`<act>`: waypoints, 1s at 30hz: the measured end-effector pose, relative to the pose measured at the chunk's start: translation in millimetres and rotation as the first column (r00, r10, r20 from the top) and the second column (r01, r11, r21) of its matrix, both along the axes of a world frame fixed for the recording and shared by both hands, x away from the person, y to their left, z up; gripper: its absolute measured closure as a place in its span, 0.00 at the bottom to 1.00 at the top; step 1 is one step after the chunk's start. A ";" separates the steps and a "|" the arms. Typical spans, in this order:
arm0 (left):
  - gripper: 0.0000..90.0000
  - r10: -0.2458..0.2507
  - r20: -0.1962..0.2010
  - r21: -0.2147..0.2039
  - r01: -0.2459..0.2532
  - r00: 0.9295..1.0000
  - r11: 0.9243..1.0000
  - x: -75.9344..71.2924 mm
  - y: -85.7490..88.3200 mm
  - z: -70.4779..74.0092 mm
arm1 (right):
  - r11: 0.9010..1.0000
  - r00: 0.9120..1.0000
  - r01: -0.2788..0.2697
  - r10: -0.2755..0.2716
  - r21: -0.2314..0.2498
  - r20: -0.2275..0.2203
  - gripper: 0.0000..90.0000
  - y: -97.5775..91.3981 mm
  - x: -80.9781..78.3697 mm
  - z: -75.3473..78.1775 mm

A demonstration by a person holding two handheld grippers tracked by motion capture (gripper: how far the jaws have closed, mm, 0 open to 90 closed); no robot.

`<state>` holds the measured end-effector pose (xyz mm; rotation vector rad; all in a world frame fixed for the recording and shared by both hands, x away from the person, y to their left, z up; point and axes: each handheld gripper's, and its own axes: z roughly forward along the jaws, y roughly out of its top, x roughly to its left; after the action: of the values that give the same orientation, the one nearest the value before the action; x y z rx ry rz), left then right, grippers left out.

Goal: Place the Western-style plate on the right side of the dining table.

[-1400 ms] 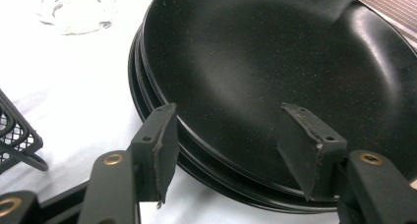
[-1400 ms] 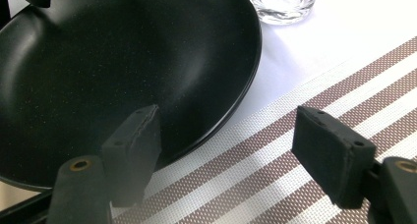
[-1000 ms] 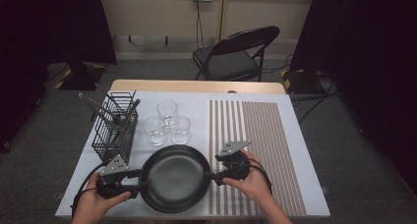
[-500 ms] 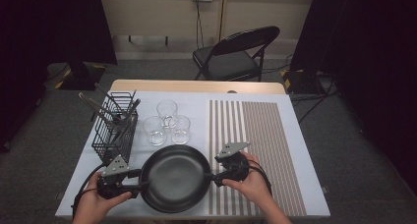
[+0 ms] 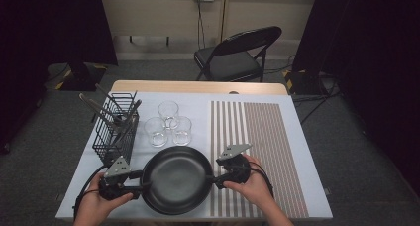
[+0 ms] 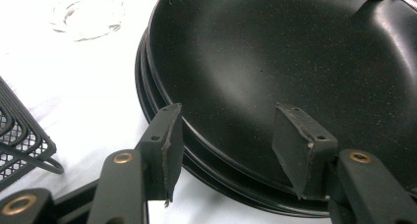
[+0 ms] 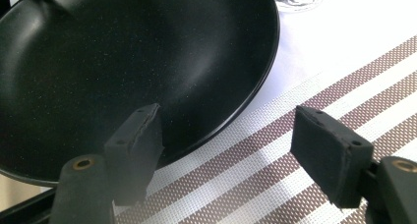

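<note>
Black pan (image 5: 176,179) sits at the desk's (image 5: 198,99) near edge where, as a second ago, we flank it with left hand-held gripper (image 5: 136,182) and right hand-held gripper (image 5: 214,175), jaws apart at its rim, so nothing is gripped yet.

Lab/studio setup: black curtains (image 5: 59,23), folding chair (image 5: 236,55), staged table (image 5: 198,99), carpet.

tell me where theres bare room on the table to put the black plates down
Most free: the striped mat, bare right of the right gripper up to the table's far edge. A smaller white strip lies between the three glasses and the mat. Crowded: the left side, where the wire basket, the glasses and the stacked black plates sit close, with the left gripper at the plates' rim.
</note>
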<state>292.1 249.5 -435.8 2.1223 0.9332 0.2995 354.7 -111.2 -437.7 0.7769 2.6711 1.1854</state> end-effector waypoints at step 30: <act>0.54 -0.008 0.008 0.023 0.007 1.000 1.000 5.9 -6.5 -0.5 | 0.999 0.999 0.040 -0.040 0.016 -0.014 0.31 -1.8 -5.3 -0.9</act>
<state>298.0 243.1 -436.3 2.1435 0.9210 0.3162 349.4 -113.0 -438.6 0.8401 2.6466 1.1985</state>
